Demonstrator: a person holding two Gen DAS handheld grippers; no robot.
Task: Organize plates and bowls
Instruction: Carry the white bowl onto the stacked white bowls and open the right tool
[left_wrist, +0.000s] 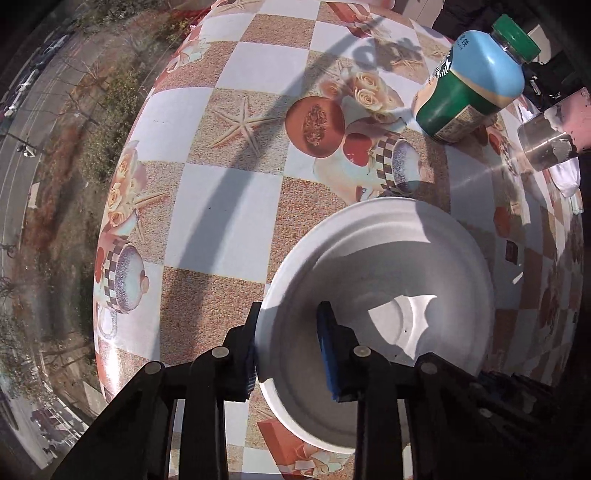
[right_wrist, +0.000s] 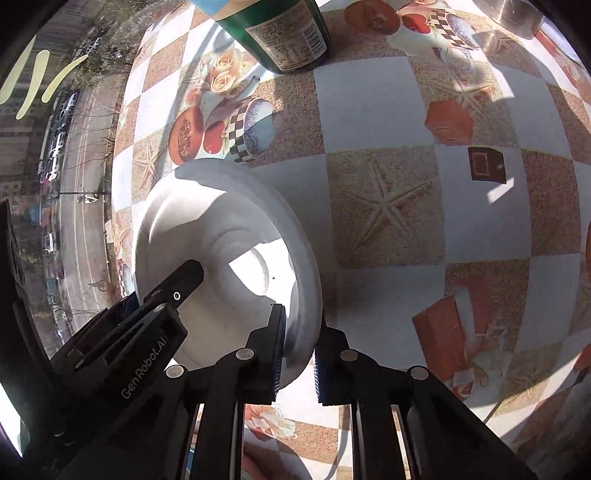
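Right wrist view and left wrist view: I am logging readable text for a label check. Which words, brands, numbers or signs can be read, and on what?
"GenRobot.AI": white letters on the black body of the left gripper, seen in the right wrist view.
Round Starbucks logo: on the green bottle; the characters beside it are too blurred to read.
Fine print, barcode and recycling sign on the bottle's back label: too small to read.

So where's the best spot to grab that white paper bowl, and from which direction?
By its rim, from above. The white paper bowl sits upright and open on the table, so its thin flared edge is the only part narrow enough to pinch. Both the left gripper and right gripper straddle opposite sides, one finger inside, one outside.
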